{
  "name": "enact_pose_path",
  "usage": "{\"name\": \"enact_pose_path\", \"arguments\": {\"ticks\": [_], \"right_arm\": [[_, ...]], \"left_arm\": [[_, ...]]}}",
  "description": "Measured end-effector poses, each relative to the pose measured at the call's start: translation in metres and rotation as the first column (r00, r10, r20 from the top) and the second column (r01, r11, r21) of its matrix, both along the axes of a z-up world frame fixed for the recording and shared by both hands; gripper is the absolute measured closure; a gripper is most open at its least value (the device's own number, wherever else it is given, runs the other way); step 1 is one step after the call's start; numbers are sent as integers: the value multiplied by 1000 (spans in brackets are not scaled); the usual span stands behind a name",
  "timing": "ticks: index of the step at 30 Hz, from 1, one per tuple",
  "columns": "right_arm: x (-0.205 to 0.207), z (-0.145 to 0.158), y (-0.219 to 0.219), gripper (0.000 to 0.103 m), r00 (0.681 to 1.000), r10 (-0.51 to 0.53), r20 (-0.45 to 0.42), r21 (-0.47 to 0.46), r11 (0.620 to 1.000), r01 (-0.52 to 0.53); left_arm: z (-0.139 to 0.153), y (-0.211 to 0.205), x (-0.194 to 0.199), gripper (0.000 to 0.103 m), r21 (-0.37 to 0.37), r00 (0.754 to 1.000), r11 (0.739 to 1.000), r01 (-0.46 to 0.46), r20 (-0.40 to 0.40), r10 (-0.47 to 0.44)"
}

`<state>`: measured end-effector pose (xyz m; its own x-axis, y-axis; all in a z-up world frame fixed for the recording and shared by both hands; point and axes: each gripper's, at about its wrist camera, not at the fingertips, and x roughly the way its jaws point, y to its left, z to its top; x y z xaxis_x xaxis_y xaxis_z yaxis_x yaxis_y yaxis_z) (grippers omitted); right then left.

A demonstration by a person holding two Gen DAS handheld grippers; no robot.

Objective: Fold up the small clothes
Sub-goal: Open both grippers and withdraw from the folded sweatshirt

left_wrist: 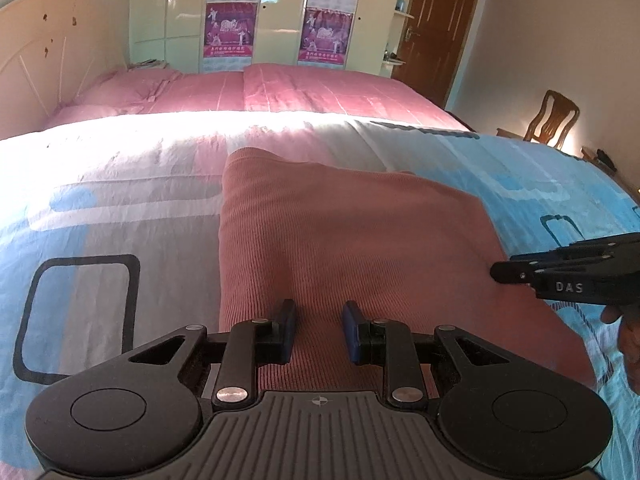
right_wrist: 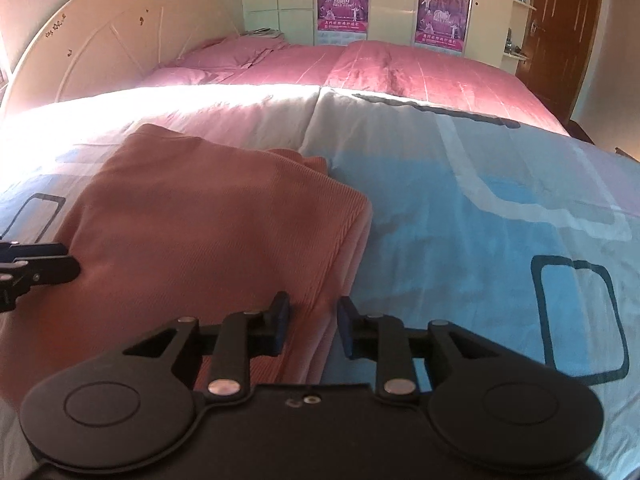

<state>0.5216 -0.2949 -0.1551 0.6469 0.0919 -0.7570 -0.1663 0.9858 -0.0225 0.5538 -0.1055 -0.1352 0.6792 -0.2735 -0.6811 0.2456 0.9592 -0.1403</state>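
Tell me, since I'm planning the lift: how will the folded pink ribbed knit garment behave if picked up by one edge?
The folded pink ribbed knit garment looks soft, so it would probably droop. Its stacked layers along the right edge could slide apart and unfold.

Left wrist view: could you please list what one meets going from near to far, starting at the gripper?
Left gripper → folded pink garment → blue and white patterned bedcover → pink quilt → wardrobe with posters.
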Motion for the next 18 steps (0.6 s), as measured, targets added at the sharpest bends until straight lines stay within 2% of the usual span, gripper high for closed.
{"name": "enact_pose_path", "arguments": {"ticks": [5,6,7,8,9,10,13,16,18], "right_arm": [[-22,21,-9,69,999,-25,33,55,998,23],[-25,22,-11,69,999,-28,36,60,998,26],[-27,24,-13,68,999,-32,37,65,997,29],[-28,24,-14,66,999,-36,34,76,997,34],[-30,25,-19,66,999,-42,27,99,994,39],[-32,25,-23,65,999,-50,23,118,992,47],[-37,25,-41,61,996,-94,4,204,975,91],[-42,23,-60,49,992,-125,-22,278,952,126],[-45,20,-70,49,990,-138,-35,317,938,142]], "left_arm": [[2,-3,2,76,30,1000,1000,3,6,-3],[2,-3,1,64,31,1000,1000,4,6,-5],[4,-3,0,47,23,1000,1000,10,8,-10],[6,-4,-2,38,20,1000,1000,15,16,-15],[8,-7,-4,25,37,999,999,16,28,-18],[10,-9,-7,21,56,999,998,17,40,-20],[13,-8,-14,21,56,998,998,31,50,-34],[17,3,-18,21,37,998,999,16,57,-18],[17,16,-19,21,21,998,1000,-9,56,7]]}}
